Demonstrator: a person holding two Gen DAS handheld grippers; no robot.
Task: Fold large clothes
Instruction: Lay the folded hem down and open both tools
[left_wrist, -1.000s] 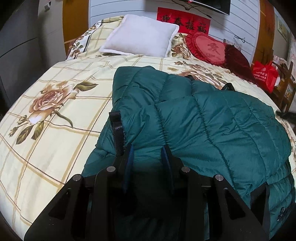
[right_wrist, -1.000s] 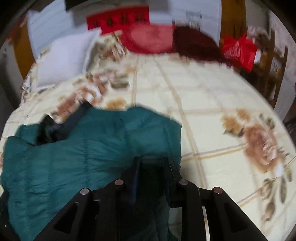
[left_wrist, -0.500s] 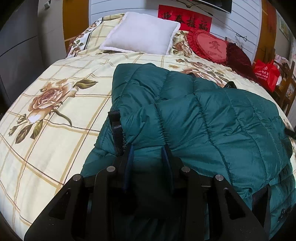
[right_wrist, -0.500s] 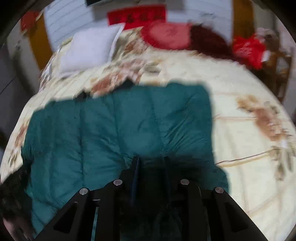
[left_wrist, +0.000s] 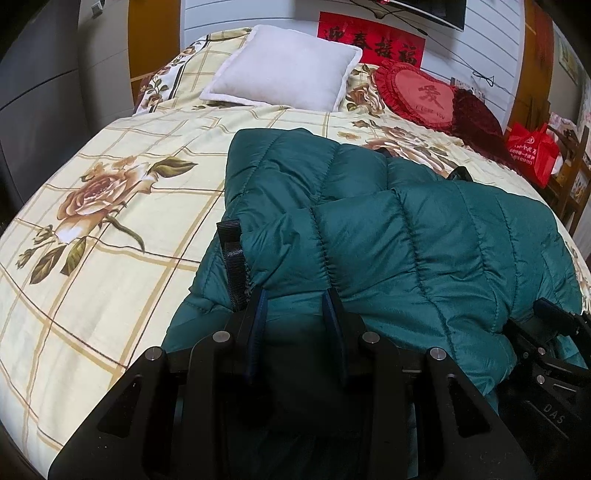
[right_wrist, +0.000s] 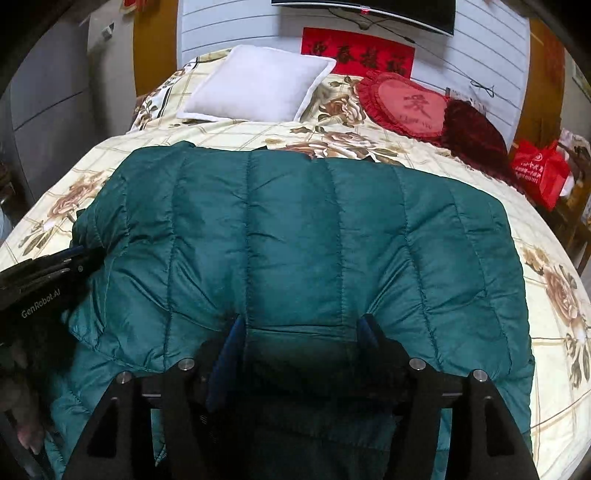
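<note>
While the right side of the fold is being let go, each view is showing this:

Left wrist view, jacket: the green quilted jacket (left_wrist: 388, 236) is lying doubled over on the floral bedspread (left_wrist: 110, 229), near the foot end, with a black strap (left_wrist: 232, 266) sticking out at its left edge.
Left wrist view, left gripper (left_wrist: 295, 299): its jaws are standing narrow around a bunched fold of the jacket's near edge and appear to be pinching it.
Left wrist view, change: the right gripper (left_wrist: 550, 314) is now showing at the right edge, resting at the jacket's right side, where a second ago there was only fabric; the left hold is looking the same.

Right wrist view, right gripper (right_wrist: 301, 325): its jaws have just been opening and are now standing wide, with a hem of the jacket (right_wrist: 295, 236) lying loose between the fingers, not pressed.
Right wrist view, change: the jacket is now spreading flat and centred across the view, where it was lying off to the left a second ago.
Right wrist view, left gripper (right_wrist: 48, 273): it is reaching in from the left onto the jacket's left side.

Meaning for the task: the carried-over half is probably being laid down, so this fold is likely finishing and smoothing or a further fold is remaining.
</note>
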